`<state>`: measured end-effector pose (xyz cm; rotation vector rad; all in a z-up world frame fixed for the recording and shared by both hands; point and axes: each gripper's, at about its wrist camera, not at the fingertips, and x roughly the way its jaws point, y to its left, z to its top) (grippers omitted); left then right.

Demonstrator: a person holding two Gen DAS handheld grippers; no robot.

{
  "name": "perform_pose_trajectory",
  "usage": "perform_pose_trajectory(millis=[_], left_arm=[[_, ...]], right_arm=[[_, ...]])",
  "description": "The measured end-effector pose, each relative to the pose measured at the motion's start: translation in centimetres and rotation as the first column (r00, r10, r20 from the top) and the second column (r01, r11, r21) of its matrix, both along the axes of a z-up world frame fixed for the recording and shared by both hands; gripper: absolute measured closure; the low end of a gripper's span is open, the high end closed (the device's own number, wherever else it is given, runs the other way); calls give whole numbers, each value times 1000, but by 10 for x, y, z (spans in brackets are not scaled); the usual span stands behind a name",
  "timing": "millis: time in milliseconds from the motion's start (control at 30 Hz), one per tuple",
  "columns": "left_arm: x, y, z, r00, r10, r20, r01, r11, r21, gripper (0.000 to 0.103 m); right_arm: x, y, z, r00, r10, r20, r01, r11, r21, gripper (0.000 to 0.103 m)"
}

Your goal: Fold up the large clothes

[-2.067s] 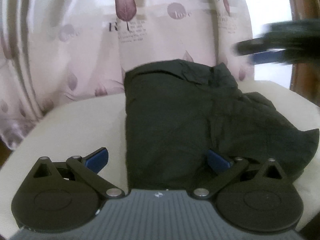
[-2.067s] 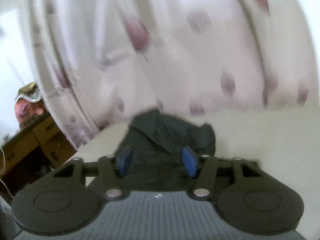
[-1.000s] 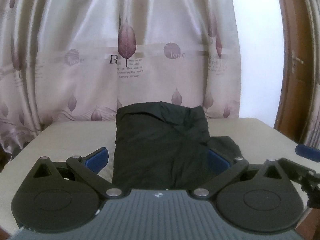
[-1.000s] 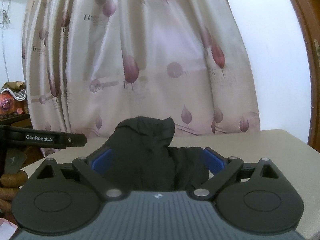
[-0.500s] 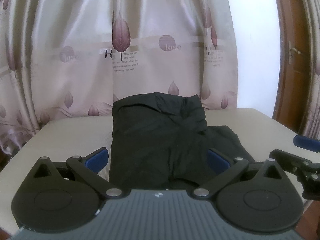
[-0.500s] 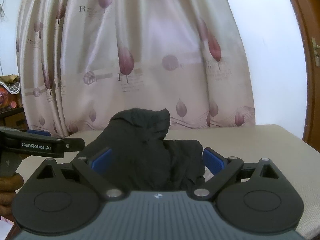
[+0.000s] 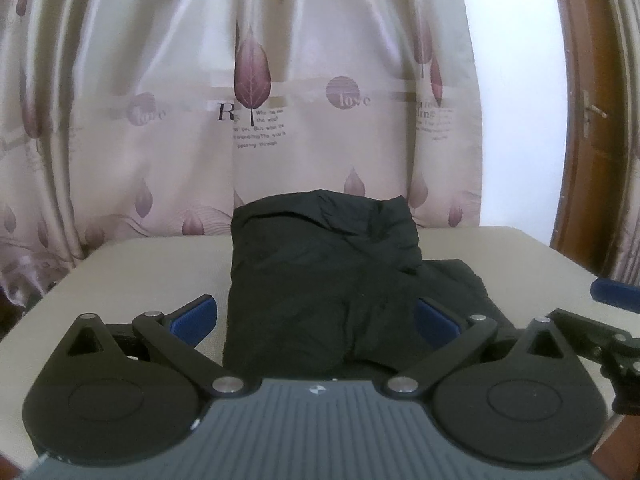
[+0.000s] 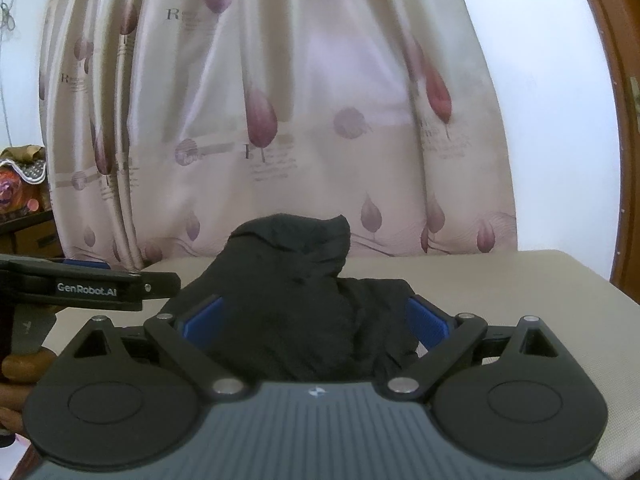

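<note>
Left gripper sits low at the near edge of the surface, jaws spread wide and holding nothing, its blue pads flanking the dark garment without touching it. Right gripper is the same story: wide apart, empty, pads either side of the cloth from its own angle.

Out past the fingers, the garment lies as a rough, puffy fold in the middle of the beige surface, with a looser flap spilling out to the right and one end humped up toward the curtain.

It looks thin, soft and light, probably a slick synthetic, so it should crumple and slide rather than hold a crease. I'd pinch it at an edge or corner, catching all layers at once. The loose right-hand flap looks like the piece to take next.
</note>
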<state>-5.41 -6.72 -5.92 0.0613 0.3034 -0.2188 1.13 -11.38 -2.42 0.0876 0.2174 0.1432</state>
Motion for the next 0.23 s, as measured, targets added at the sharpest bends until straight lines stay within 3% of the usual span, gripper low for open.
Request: perform_pose_trajectory(millis=[233], left_arm=[[3,0,2,999,-2,-33,2,1000,-1,0]], right_arm=[[4,-3,1,1000,10,3,-10,1000,-11,5]])
